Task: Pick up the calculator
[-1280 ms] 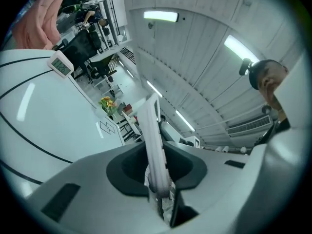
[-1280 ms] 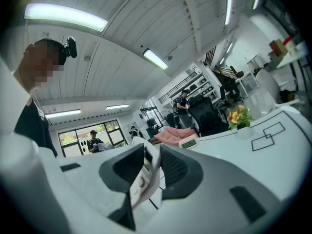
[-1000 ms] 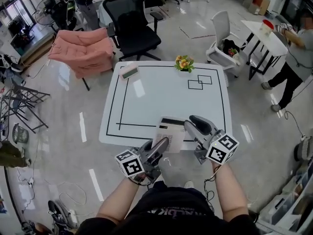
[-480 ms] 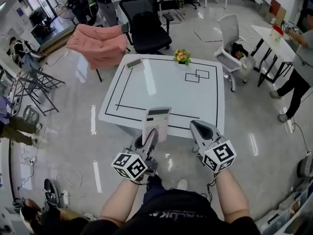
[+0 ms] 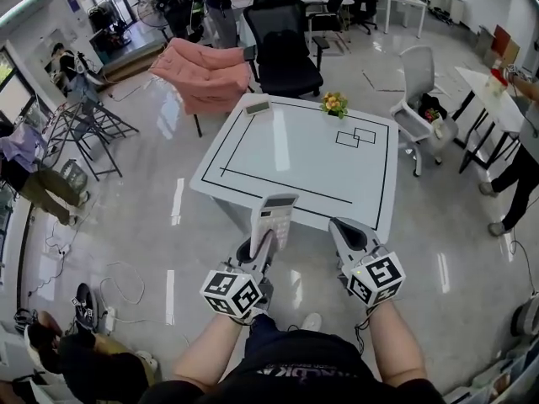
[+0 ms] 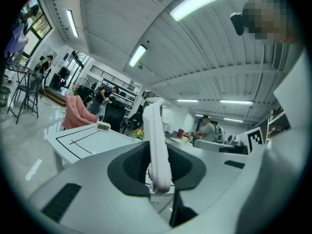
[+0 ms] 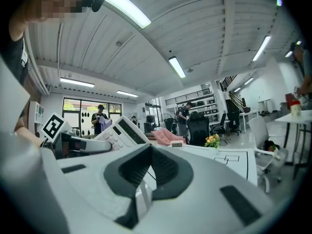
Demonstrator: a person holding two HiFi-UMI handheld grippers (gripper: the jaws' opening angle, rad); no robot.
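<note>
The white calculator (image 5: 274,215) is off the table, standing on edge in the air in front of the table's near edge. My left gripper (image 5: 266,244) is shut on its lower end. In the left gripper view the calculator (image 6: 156,145) shows edge-on, upright, pinched between the jaws of my left gripper (image 6: 160,182). My right gripper (image 5: 341,225) hovers beside it on the right, shut, with nothing in it. In the right gripper view the jaws of my right gripper (image 7: 147,172) meet, and the calculator (image 7: 119,133) shows to the left with its keys and display facing up.
The white table (image 5: 295,154) with black lines bears a small digital clock (image 5: 256,104) and a flower pot (image 5: 334,103) at its far edge. Behind it stand a pink-draped chair (image 5: 210,74), a black office chair (image 5: 286,49) and a white chair (image 5: 421,82). People stand further back.
The calculator has come off the table's front edge in the left gripper and turned up on edge. The right gripper let go of it and shut. Both grippers drew back from the table.
</note>
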